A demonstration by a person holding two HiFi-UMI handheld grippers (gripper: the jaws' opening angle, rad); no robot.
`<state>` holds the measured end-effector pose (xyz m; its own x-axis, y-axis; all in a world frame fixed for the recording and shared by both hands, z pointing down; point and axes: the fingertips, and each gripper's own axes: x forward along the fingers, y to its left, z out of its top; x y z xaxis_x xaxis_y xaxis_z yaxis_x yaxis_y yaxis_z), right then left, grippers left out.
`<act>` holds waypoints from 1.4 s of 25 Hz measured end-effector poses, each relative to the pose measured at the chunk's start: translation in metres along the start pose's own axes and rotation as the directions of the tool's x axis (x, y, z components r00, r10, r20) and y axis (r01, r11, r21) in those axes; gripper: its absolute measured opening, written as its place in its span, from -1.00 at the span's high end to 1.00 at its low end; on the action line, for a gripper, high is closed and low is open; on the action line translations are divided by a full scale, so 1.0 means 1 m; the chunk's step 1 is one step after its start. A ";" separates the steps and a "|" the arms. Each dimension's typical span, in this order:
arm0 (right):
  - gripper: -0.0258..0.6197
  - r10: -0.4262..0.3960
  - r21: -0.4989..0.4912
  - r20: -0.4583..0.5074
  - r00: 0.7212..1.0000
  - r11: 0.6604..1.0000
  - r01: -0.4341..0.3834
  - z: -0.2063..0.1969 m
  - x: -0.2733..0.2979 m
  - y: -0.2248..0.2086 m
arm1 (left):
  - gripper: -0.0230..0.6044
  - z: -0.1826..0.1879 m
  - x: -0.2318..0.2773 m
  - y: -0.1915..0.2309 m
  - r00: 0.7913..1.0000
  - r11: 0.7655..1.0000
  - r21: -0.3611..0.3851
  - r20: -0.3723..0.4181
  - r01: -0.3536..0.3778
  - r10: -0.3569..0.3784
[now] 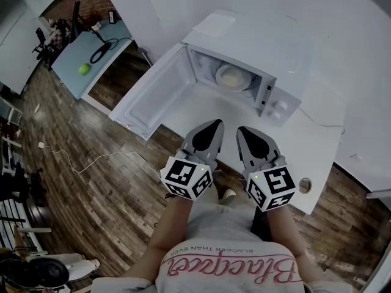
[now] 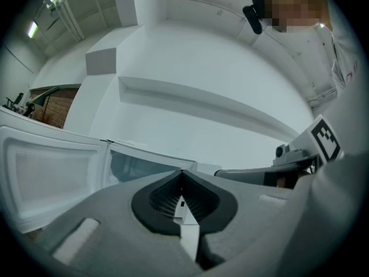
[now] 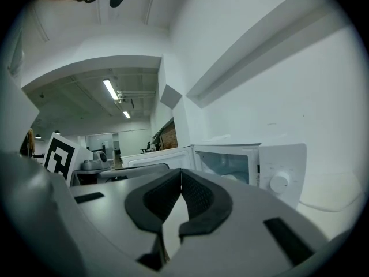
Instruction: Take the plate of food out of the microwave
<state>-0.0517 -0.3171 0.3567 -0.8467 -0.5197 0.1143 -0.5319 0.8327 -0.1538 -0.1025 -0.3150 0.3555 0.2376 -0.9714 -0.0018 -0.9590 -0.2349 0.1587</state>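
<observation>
Both left tool (image 1: pixel 214 125) and right tool (image 1: pixel 242 131) are closed, empty; pale round plate (image 1: pixel 232 77) sits inside open microwave (image 1: pixel 259 41).

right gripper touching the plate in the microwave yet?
Apart. Head view: right gripper hangs short of the microwave; bare counter shows between it and the plate inside.

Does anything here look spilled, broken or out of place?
Nothing really stands out. The microwave stands open and the plate sits inside, nothing spilled. Only a loose cable trails across the floor.
</observation>
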 end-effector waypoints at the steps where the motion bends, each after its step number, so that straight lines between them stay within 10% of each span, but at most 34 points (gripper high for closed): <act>1: 0.88 0.002 0.000 -0.004 1.000 1.000 -0.002 -0.001 0.002 0.000 | 0.91 -0.001 0.001 0.002 1.000 1.000 -0.001 -0.004 -0.002 0.002; 35: 0.86 -0.190 0.310 -0.071 0.979 0.929 0.203 -0.045 0.153 -0.084 | 0.91 -0.039 0.108 0.124 0.979 0.992 -0.037 -0.158 0.122 -0.126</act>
<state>-0.1355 -0.4578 0.4315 -0.7270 -0.6534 0.2109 -0.6704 0.6092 -0.4237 -0.1894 -0.4471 0.4139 0.3780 -0.9160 0.1345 -0.9165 -0.3498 0.1941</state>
